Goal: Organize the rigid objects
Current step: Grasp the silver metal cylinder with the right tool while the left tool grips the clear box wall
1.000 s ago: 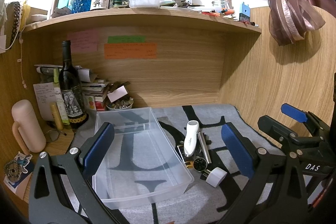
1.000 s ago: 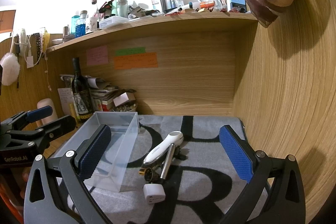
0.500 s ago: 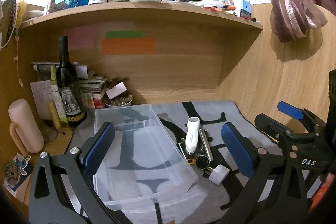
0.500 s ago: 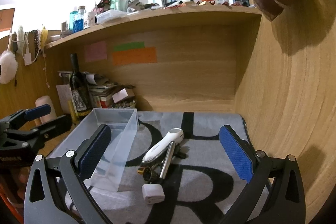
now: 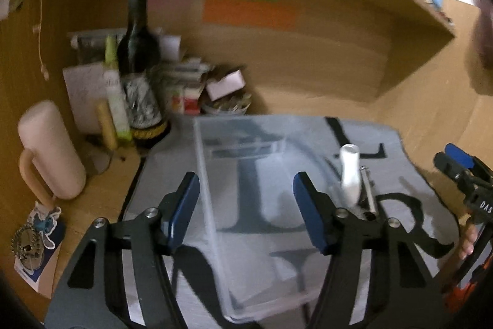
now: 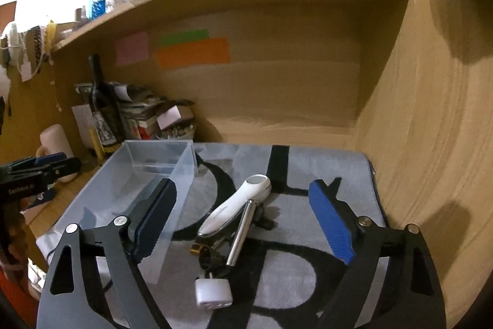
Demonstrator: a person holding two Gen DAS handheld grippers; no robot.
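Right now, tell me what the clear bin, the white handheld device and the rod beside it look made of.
Clear bin: likely thin plastic; the mat shows through its walls.
White handheld device: probably glossy moulded plastic, with soft highlights.
Rod: seemingly polished metal, silvery with bright reflections.

The mat (image 6: 308,282) is grey with bold black lettering. A clear bin (image 6: 135,174) sits beside a white handle (image 6: 237,205). Orange (image 6: 192,53), green (image 6: 185,36) and pink notes (image 6: 132,48) mark the wood.
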